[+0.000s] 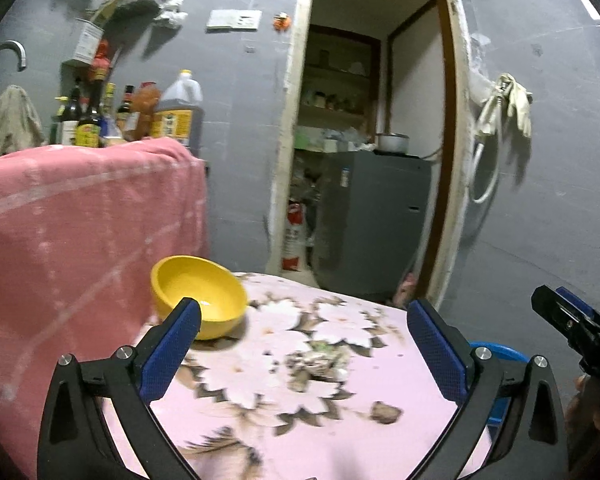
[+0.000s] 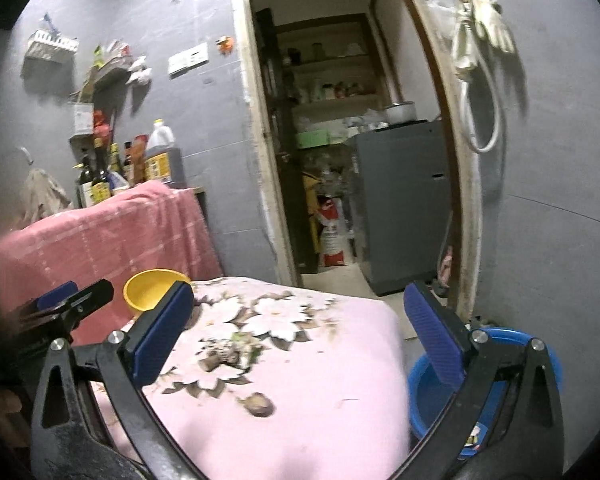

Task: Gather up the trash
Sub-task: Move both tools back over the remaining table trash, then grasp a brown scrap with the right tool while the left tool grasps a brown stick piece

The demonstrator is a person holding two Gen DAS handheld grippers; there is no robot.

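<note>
Both jaws stand wide apart and hold nothing, the left gripper and right gripper over a flowered pink cloth, with a yellow bowl at its far left corner, scraps mid-cloth, and a blue basin off its right edge.

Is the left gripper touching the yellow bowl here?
Apart. The right wrist view shows the left gripper from the side, open and empty, with pink cloth visible in the gap before the yellow bowl.
</note>
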